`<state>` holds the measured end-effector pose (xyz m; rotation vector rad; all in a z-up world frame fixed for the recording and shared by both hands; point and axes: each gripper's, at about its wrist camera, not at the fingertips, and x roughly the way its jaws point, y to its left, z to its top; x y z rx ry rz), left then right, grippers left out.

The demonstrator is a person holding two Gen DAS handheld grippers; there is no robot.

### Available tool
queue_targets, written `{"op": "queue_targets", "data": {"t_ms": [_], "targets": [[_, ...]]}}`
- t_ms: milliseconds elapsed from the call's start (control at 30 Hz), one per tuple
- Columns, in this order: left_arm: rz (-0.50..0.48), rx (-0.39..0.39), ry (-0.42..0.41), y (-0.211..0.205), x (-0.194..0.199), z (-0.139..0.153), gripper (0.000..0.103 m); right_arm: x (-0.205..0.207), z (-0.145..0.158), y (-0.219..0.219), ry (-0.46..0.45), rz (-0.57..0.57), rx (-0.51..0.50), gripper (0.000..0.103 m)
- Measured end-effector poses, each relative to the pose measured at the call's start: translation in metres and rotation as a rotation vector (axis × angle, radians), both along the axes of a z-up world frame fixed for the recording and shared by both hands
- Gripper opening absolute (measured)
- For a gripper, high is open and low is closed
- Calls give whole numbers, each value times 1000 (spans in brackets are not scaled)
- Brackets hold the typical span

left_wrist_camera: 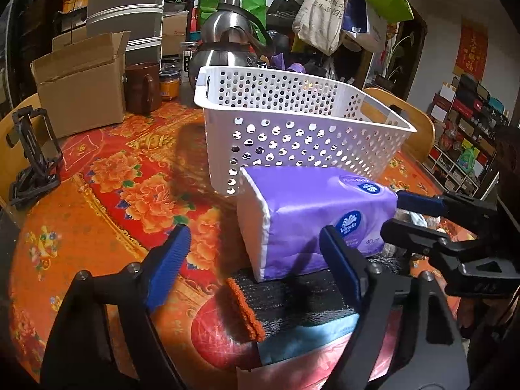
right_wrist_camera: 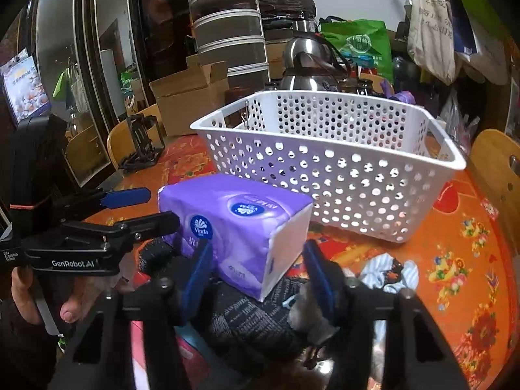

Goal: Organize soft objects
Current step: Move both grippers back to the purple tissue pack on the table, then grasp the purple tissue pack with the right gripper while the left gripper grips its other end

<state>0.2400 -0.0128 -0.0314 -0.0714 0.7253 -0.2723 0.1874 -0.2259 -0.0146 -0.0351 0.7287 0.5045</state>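
A purple Vinda tissue pack (left_wrist_camera: 312, 214) (right_wrist_camera: 240, 227) lies on a pile of soft things, on top of a black knit cloth with an orange cuff (left_wrist_camera: 279, 295) (right_wrist_camera: 247, 318). A white perforated basket (left_wrist_camera: 292, 130) (right_wrist_camera: 331, 162) stands just behind it and looks empty. My left gripper (left_wrist_camera: 256, 260) is open, its fingers wide apart in front of the pack's left end. My right gripper (right_wrist_camera: 256, 269) is open, its blue pads on either side of the pack's near corner, not squeezing it. Each gripper shows in the other's view, the right one (left_wrist_camera: 409, 214) and the left one (right_wrist_camera: 146, 208).
A red and orange flowered cloth (left_wrist_camera: 113, 195) covers the table. A cardboard box (left_wrist_camera: 81, 87), brown mug (left_wrist_camera: 143, 87), jar and steel kettle (left_wrist_camera: 227, 42) stand behind the basket. A black folding stand (left_wrist_camera: 32, 156) is at the left edge. A light patterned cloth (right_wrist_camera: 386, 273) lies right of the pile.
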Motion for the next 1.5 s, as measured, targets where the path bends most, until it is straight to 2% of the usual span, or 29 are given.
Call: {"op": "queue_targets", "data": {"t_ms": [367, 533, 867, 967, 1133, 1333, 1500], "targets": [[-89, -5, 16, -14, 5, -3, 68, 17, -15, -5, 74, 52, 89, 48], [-132, -19, 28, -22, 5, -6, 56, 19, -16, -4, 69, 66, 89, 44], [-134, -60, 60, -17, 9, -10, 56, 14, -15, -2, 65, 65, 61, 39], [-130, -59, 60, -16, 8, -10, 52, 13, -16, -1, 62, 59, 48, 38], [-116, -62, 42, -13, 1, -8, 38, 12, -16, -2, 52, 51, 43, 34], [-111, 4, 13, -21, -8, -3, 35, 8, -13, -2, 31, 42, 23, 33], [-100, -4, 1, -24, -15, 6, 34, 0, -1, -2, -15, 24, 12, 33]]}}
